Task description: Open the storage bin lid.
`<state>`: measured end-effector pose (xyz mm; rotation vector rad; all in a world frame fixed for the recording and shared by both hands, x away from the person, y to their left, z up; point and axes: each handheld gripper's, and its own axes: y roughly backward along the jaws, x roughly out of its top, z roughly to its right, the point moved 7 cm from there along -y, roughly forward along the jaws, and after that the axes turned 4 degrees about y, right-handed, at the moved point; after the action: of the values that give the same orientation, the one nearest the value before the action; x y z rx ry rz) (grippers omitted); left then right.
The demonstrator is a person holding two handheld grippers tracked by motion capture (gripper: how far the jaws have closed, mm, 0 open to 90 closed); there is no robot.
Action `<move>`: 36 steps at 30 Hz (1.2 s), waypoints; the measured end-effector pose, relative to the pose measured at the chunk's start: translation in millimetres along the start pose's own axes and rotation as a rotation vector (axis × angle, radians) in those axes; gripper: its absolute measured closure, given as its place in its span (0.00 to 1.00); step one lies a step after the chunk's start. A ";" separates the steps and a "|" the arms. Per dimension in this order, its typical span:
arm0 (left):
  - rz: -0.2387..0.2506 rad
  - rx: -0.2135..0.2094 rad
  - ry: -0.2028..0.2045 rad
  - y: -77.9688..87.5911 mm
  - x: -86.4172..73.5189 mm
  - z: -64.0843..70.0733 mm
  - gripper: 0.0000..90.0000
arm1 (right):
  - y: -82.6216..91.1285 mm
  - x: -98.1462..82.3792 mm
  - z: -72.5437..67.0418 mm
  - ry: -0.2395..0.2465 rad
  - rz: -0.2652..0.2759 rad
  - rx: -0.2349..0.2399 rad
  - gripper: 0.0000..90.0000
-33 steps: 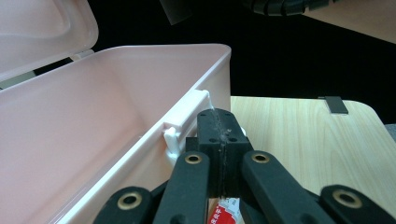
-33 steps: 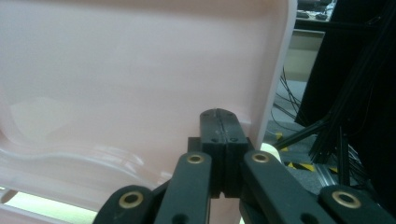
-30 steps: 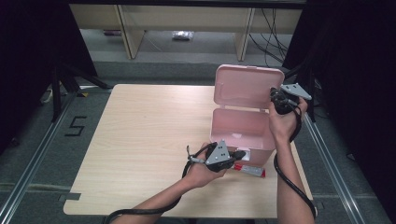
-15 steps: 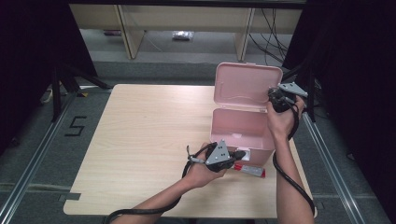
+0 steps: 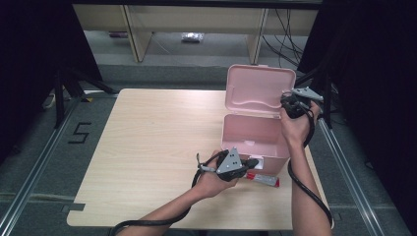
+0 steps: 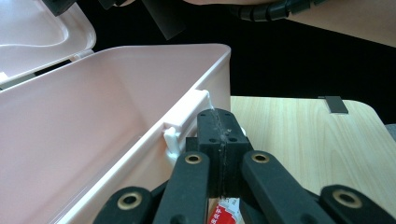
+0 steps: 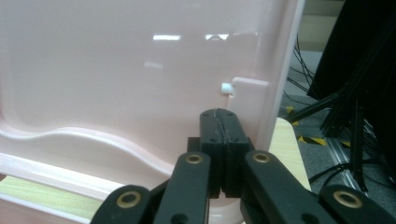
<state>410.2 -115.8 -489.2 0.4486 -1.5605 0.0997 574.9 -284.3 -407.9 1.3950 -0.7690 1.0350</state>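
- Our left gripper (image 5: 251,162) has its jaws pressed together on nothing, tips at the front rim of the pink plastic box (image 5: 253,135), near its clasp (image 6: 187,123).
- Our right gripper (image 5: 289,104) is likewise closed and empty, held against the right edge of the box's raised pink lid (image 5: 259,91).
- We see the box standing open at the right of the light wooden table (image 5: 147,147).
- We spot a small red and white tube (image 5: 263,180) lying flat just before the box.
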 end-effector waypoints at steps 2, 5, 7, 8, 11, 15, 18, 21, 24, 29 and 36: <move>0.002 0.001 0.002 -0.1 0.1 0.3 1.00 | 1.7 0.4 -0.9 -0.014 0.007 0.013 0.99; 0.002 0.007 0.006 -0.1 0.1 0.4 1.00 | 4.2 0.4 -0.7 -0.006 0.014 0.027 0.99; -0.001 0.006 0.005 0.0 0.0 0.2 1.00 | 5.8 -0.5 0.3 -0.004 0.013 0.023 0.99; -0.001 0.005 0.005 -0.1 0.1 0.2 1.00 | 6.3 -0.7 1.9 0.017 0.014 0.030 0.99; -0.003 0.003 0.005 0.0 0.0 0.0 1.00 | 9.8 -2.4 0.6 0.008 0.011 0.039 0.98; -0.005 0.004 0.003 0.1 0.2 0.0 1.00 | 18.6 -3.0 -0.3 0.016 0.003 0.056 0.98; -0.005 0.005 0.003 0.0 0.2 0.1 1.00 | 25.6 -3.3 -0.7 0.025 0.010 0.072 0.96; -0.007 0.001 -0.002 -0.1 0.4 0.0 1.00 | 31.8 -4.8 0.4 0.067 0.016 0.091 0.96; -0.008 0.001 0.000 -0.1 0.5 0.0 1.00 | 40.1 -8.0 -2.4 0.059 -0.004 0.116 0.95; -0.009 0.004 0.000 -0.1 0.7 0.4 1.00 | 53.1 -14.5 -6.5 0.051 -0.028 0.151 0.92; -0.015 0.005 -0.006 0.0 1.5 0.0 1.00 | 73.8 -24.7 -10.9 0.086 -0.056 0.197 0.90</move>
<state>410.2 -116.2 -487.7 0.4647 -1.5633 0.0910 496.6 -284.5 -401.4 1.5197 -0.5739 1.1427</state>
